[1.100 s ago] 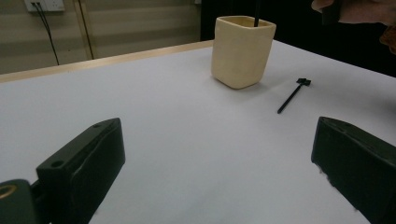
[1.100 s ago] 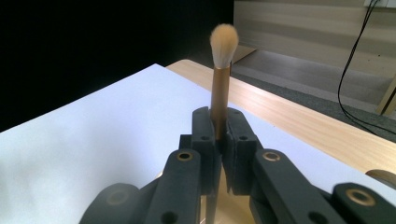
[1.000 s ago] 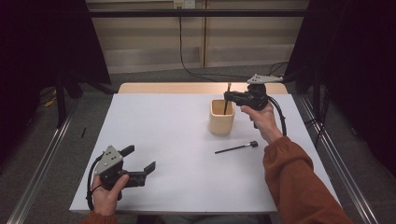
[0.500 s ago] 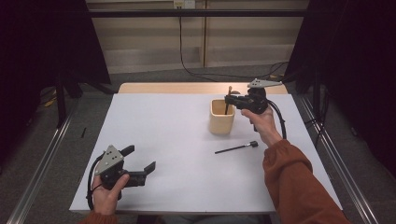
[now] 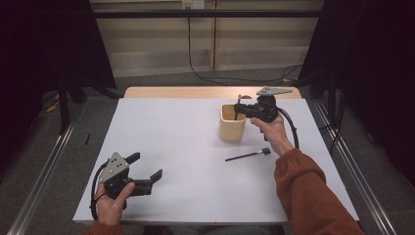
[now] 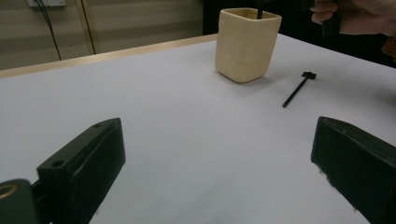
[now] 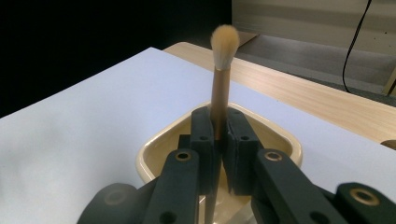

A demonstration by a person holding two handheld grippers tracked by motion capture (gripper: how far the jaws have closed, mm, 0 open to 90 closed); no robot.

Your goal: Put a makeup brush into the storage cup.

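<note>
A cream cup [image 5: 232, 125] stands on the white table top, right of centre. My right gripper [image 5: 238, 108] hovers over its far rim, shut on a brush [image 7: 220, 84] with a brown handle and tan bristles pointing up. The handle's lower end reaches down into the cup [image 7: 154, 154]. The right gripper [image 7: 217, 116] has its pads pressed on the handle. A thin black brush [image 5: 247, 155] lies flat on the table in front of the cup. At the near left, my left gripper [image 5: 147, 166] is open and holds nothing. From the left gripper [image 6: 219, 154], the cup [image 6: 245, 44] and black brush [image 6: 297, 87] lie far ahead.
The white sheet [image 5: 186, 161] covers most of the table, with a wooden strip [image 5: 171, 92] showing at the far edge. Metal rails [image 5: 44, 166] run along both sides on the floor. A cable [image 5: 293, 129] loops from the right gripper.
My right gripper with the brush has sunk slightly over the cup. The left hand has kept still.
</note>
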